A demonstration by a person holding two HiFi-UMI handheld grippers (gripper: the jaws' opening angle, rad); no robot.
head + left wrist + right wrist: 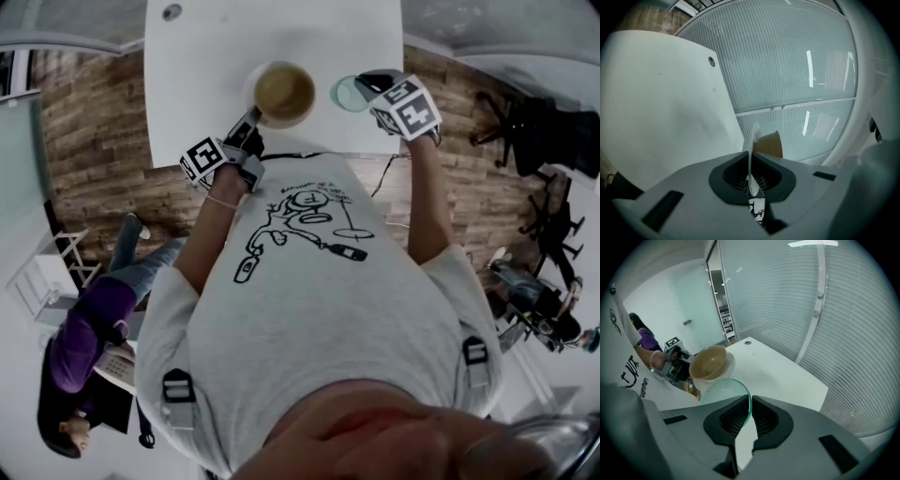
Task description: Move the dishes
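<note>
Though three dishes show, they make two loads: one white plate [249, 91] carrying one brown bowl [284, 92], and one green-tinted, dimpled glass plate [345, 94] at the bowl's 3 o'clock. All three are over the near edge of the white table [206, 66]; whether any rests on it I cannot tell.

Two hand-held grippers hold them. The left gripper [752, 180] has its jaws pressed onto the white plate's rim, which runs edge-on up between them. In the head view it takes that plate at about 7 o'clock. The right gripper [750, 414] pinches the glass plate's rim, jaws nearly together, from the plate's 3 o'clock side.

One person in a purple top [89, 337] is at 8 o'clock of the head view.
</note>
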